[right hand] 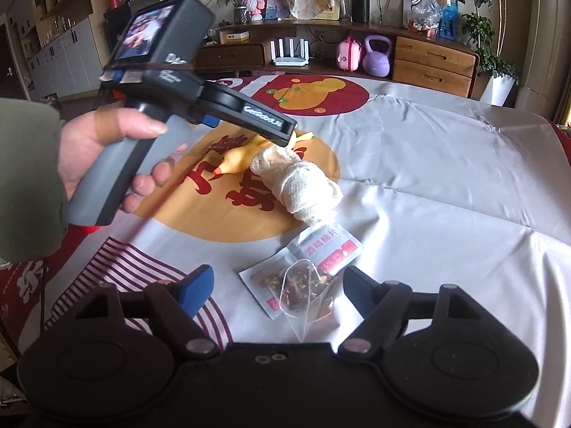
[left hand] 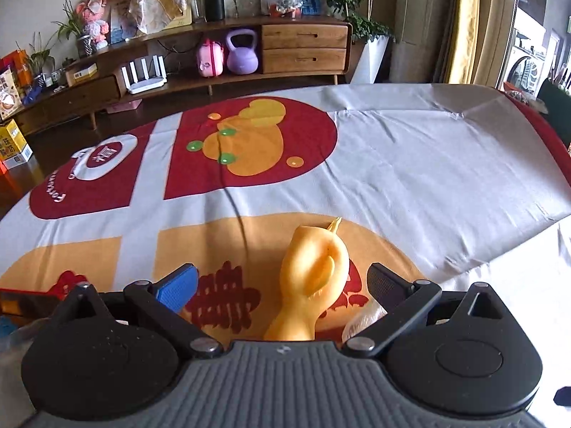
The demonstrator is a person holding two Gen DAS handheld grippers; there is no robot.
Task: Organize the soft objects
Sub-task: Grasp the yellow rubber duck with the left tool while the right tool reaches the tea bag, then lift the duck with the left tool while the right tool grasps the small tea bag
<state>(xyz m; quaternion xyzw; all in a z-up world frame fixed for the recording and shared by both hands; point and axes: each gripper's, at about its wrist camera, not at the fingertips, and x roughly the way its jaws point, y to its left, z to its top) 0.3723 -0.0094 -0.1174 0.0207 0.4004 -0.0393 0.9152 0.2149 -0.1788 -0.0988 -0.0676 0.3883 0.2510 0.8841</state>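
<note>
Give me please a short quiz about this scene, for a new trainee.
1. True or false: the left gripper is shut on the rubber chicken.
2. What lies on the alcohol pad sachets, between the right gripper's fingers?
3. The gauze roll lies: A) beside the chicken, B) on the TV cabinet.

Key: 1. False, it is open. 2. A pyramid tea bag. 3. A.

i'm in a home living room: a long low wooden media console (left hand: 200, 53) with two pale wood drawers (left hand: 304, 48) runs along the far wall, holding a white wifi router with upright antennas (left hand: 145, 75), a purple kettlebell (left hand: 242, 52), a pink toy case (left hand: 211, 57) and leafy potted plants (left hand: 351, 7), with yellow curtains (left hand: 464, 25) beside it
</note>
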